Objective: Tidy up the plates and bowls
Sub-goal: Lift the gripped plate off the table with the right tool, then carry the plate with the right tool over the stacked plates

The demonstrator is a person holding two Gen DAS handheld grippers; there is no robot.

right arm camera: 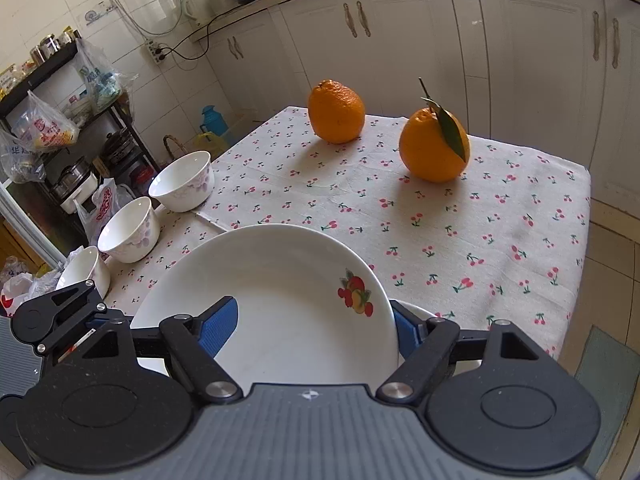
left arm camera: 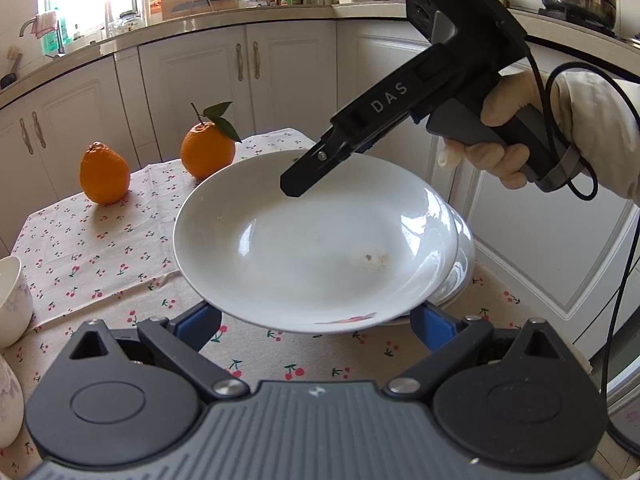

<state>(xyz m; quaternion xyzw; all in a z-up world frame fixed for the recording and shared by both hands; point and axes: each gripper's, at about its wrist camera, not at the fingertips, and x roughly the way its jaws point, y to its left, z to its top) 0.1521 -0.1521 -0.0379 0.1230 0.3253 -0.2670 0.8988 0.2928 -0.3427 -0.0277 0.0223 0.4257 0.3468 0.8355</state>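
Note:
A white plate with a fruit print is held tilted just above a second white plate on the cherry-print tablecloth. My right gripper comes in from the upper right and pinches the top plate's far rim. In the right wrist view the same plate stands between the blue pads, gripper shut on it. My left gripper sits open under the plate's near edge, blue pads on each side, not clamping it. Three white floral bowls line the table's left side.
Two oranges sit at the far part of the table. A bowl is at the left edge in the left wrist view. White cabinets stand behind; a shelf with bags is left of the table.

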